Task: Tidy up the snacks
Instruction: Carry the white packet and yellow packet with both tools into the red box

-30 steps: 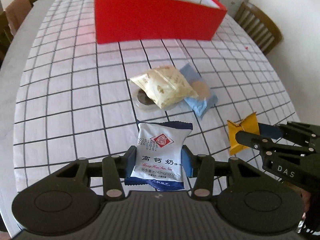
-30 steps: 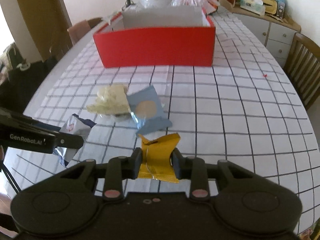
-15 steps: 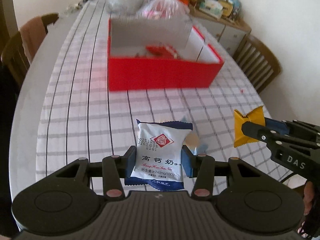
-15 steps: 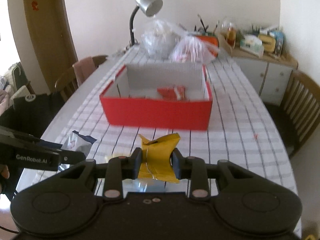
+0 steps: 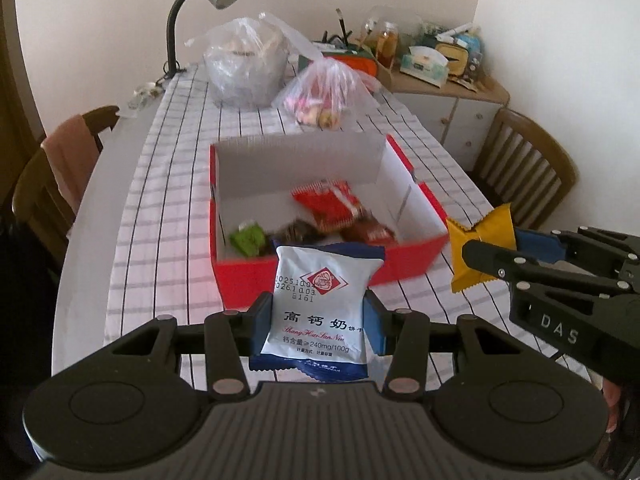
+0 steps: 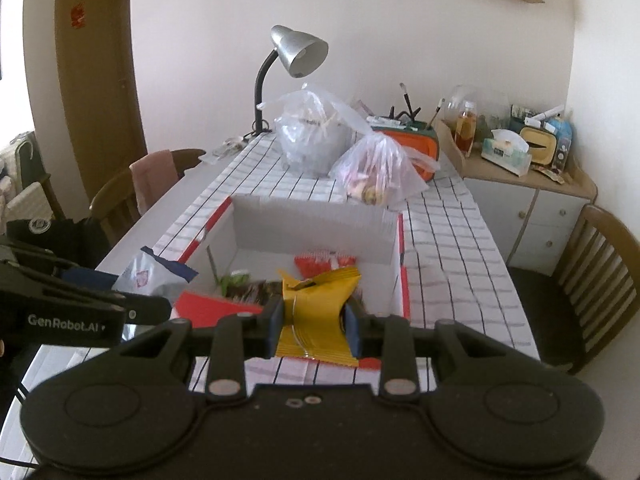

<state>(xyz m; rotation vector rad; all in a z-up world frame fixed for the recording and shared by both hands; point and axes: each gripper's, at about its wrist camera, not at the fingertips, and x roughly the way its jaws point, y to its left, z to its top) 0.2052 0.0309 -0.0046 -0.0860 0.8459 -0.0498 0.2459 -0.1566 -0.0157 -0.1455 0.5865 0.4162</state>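
Left gripper [image 5: 318, 322]: we see it clamped on the white-and-blue packet [image 5: 320, 300], upright between its fingers.
Right gripper [image 6: 313, 318]: clenched on the yellow packet [image 6: 316, 316].
Red box [image 5: 400, 256]: just beyond both fingertips, snacks inside.

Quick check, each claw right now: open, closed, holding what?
Left claw: closed on the white and blue snack packet.
Right claw: closed on the yellow snack packet.
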